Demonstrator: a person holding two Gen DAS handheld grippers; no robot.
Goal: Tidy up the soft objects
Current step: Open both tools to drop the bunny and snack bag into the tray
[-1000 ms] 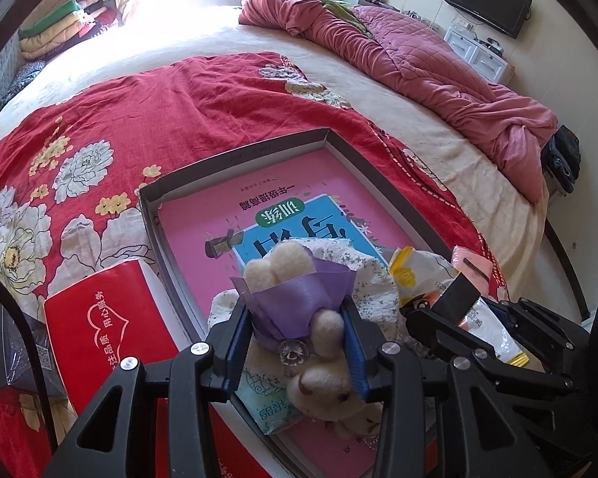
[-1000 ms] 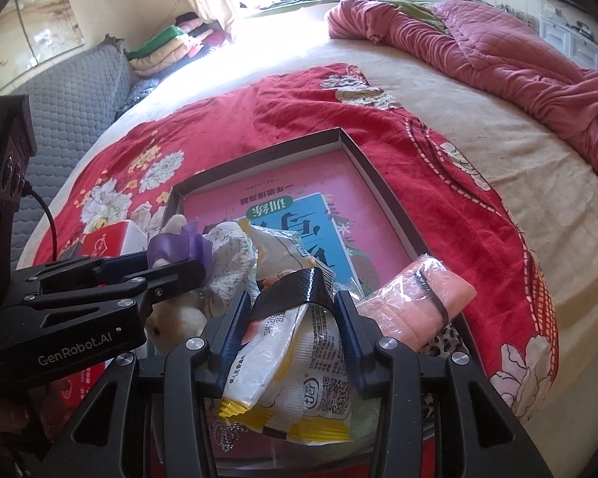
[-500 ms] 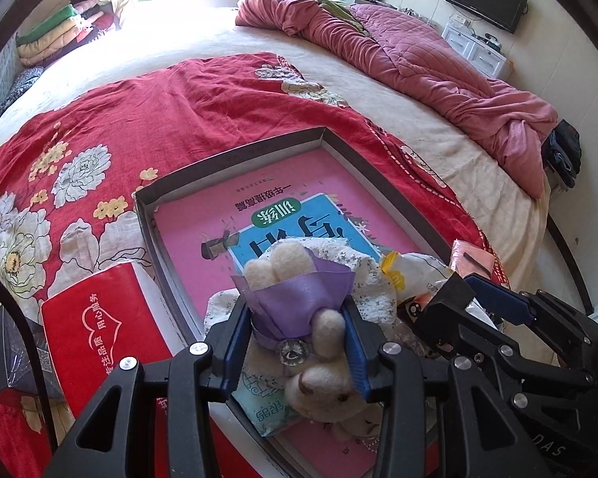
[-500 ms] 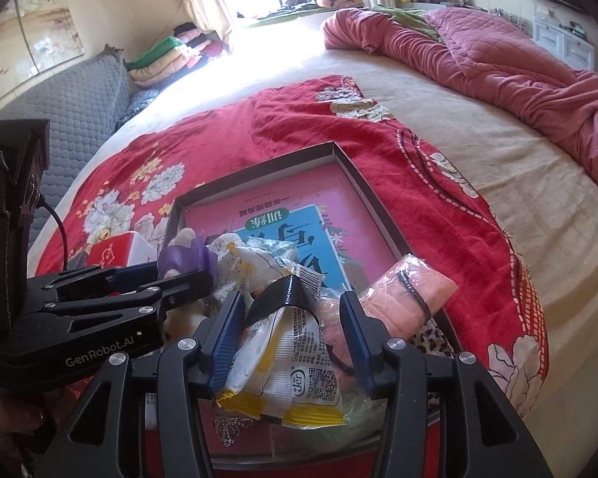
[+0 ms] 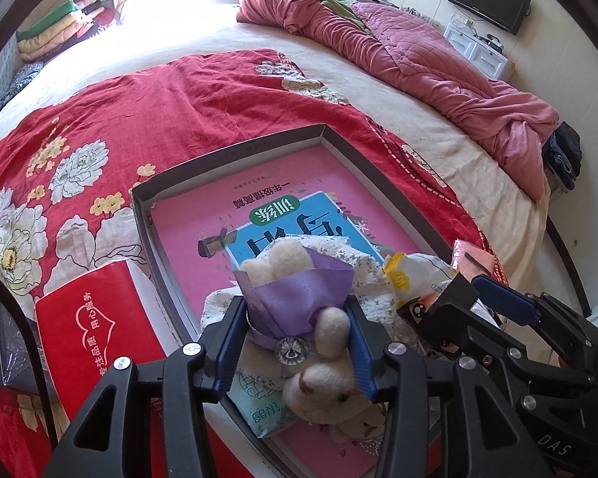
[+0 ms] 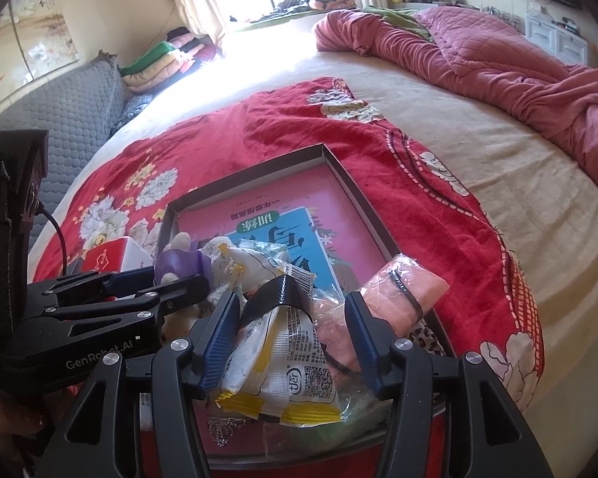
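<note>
A cream plush toy (image 5: 327, 390) in a purple wrap lies head-down at the near end of a shallow dark box (image 5: 235, 151). My left gripper (image 5: 295, 306) has its blue pads against the toy's sides, and its jaws are opening. Just to the right, my right gripper (image 6: 291, 298) straddles a white and yellow snack packet (image 6: 283, 358) with a black band. Its jaws are opening too, and gaps show beside the packet. A pink bundle (image 6: 402, 286) with a black hair tie leans on the box's right rim. In the right wrist view the left gripper (image 6: 179, 279) sits beside the toy's purple wrap (image 6: 175, 263).
A pink and blue book (image 5: 203, 215) covers the box floor, with a white floral cloth (image 5: 362, 271) under the toy. A red tissue box (image 5: 87, 318) and a dark carton (image 5: 0, 350) lie left of the box. A red floral blanket (image 5: 139, 111) covers the bed. A pink quilt (image 5: 418, 59) is heaped far right.
The right jaws have spread off the snack packet, which now lies loose between them. The left jaws have widened slightly around the plush toy. Neither hand has shifted noticeably.
</note>
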